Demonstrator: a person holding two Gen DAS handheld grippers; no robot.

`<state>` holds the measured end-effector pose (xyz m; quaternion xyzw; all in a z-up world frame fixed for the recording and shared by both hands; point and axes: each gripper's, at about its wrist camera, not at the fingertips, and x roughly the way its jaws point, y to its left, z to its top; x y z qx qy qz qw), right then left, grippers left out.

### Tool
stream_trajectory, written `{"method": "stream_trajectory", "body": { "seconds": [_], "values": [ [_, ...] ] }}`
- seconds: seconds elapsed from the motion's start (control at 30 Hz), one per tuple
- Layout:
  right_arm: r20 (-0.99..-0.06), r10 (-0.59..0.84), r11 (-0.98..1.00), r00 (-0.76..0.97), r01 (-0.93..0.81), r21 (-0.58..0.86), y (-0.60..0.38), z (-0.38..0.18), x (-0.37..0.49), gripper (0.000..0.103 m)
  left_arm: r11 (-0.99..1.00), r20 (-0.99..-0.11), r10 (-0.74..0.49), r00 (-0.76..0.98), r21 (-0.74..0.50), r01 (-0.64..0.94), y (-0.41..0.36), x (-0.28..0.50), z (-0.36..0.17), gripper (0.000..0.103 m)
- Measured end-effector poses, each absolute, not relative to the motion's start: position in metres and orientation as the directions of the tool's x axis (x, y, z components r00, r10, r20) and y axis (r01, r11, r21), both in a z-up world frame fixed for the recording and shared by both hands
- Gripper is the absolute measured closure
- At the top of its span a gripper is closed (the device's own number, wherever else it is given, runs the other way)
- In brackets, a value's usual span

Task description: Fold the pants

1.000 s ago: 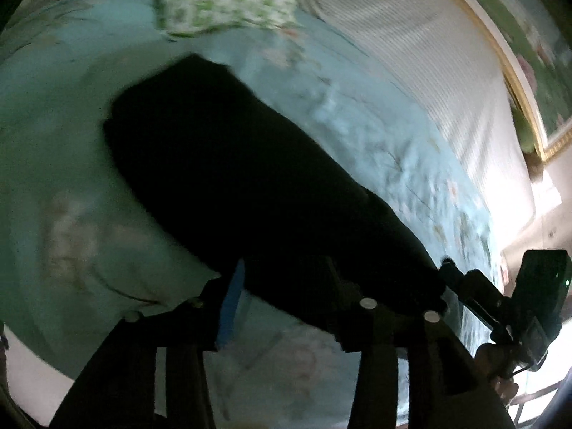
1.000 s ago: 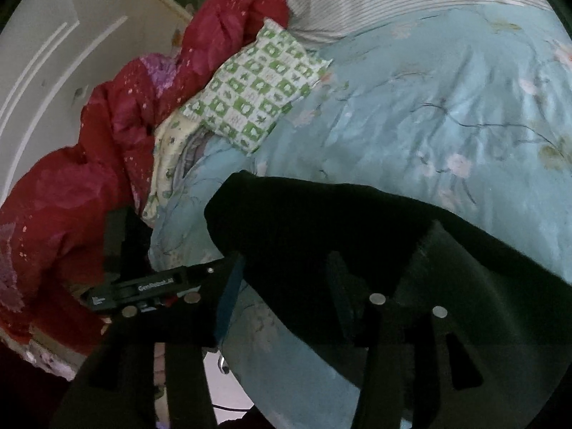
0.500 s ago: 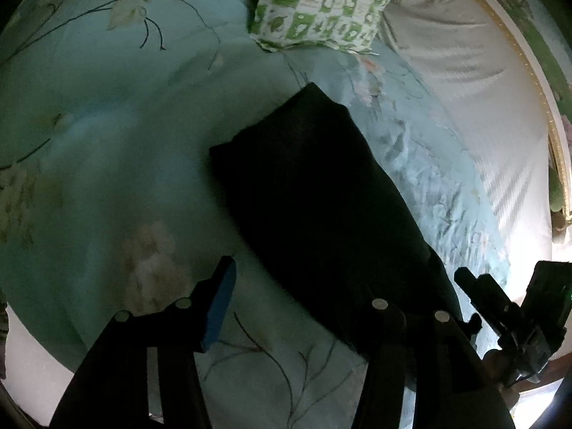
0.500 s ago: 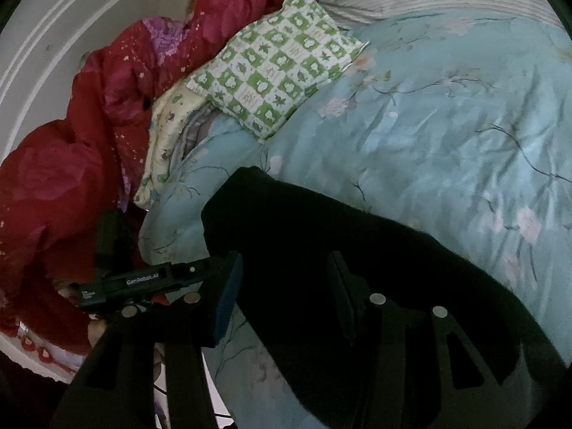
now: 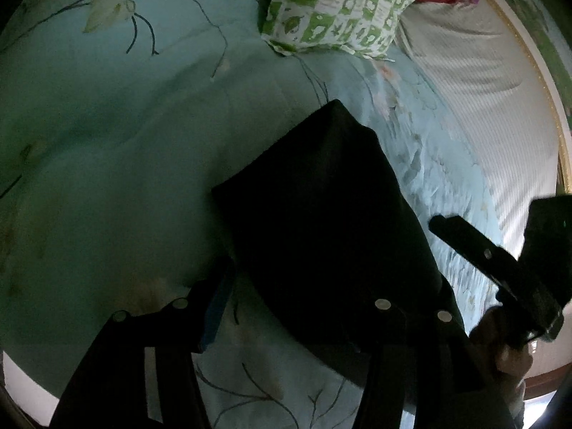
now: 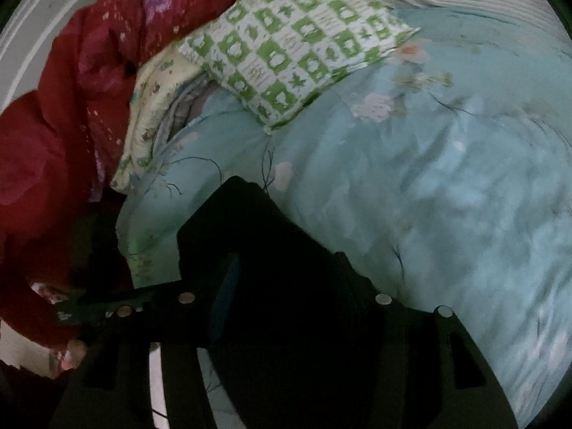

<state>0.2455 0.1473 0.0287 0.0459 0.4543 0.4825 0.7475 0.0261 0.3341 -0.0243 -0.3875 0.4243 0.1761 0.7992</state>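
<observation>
The pants (image 5: 321, 221) are lying on the bed's blue quilt (image 5: 118, 186) as a dark, compact rectangle, near the green-checked pillow (image 5: 339, 3) but apart from it. The left tool (image 5: 296, 307) is hovering over the near edge with its jaws spread wide and nothing between them; one finger is sitting over bare quilt, the other over the dark cloth. The right tool (image 6: 286, 286) is likewise spread, poised above the pants' near end; whether its fingers are touching the fabric I cannot tell, the cloth being too dark.

Judging by the tidy outline, the folding is looking nearly finished, and the step in hand is either a last fold or a smoothing pass. To do it well, both tools should be pinching all layers at the near corners together, not just the top one, lifting evenly, and laying the edge down square with the far edge. The quilt is soft and wrinkled, so pressing down while dragging risks bunching the stack.
</observation>
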Motion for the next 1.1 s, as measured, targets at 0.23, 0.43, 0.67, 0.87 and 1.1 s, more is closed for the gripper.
{"method": "stream_trajectory", "body": {
  "seconds": [0.23,0.43,0.67,0.87,1.1],
  "values": [
    [-0.673,0.737,0.49,0.057,-0.732,0.473,0.193,0.018,0.265,0.048,0.627,-0.797,-0.048,0.602,-0.493,-0.604,0.339,0.023,-0.027,0.047],
    [-0.685,0.729,0.454,0.005,-0.752,0.478,0.218,0.004,0.272,0.048,0.655,-0.809,-0.004,0.588,-0.447,-0.609,0.334,0.027,-0.026,0.053],
    [-0.677,0.736,0.421,-0.025,-0.766,0.486,0.222,0.007,0.265,0.075,0.675,-0.797,-0.015,0.603,-0.453,-0.582,0.333,0.029,-0.016,0.085],
    [-0.631,0.776,0.41,0.001,-0.76,0.504,0.198,0.032,0.255,0.08,0.717,-0.763,-0.013,0.646,-0.458,-0.526,0.314,0.025,0.018,0.086],
    [-0.535,0.841,0.4,0.073,-0.749,0.527,0.141,0.076,0.237,0.082,0.777,-0.698,-0.039,0.715,-0.471,-0.417,0.275,0.024,0.066,0.086]
  ]
}}
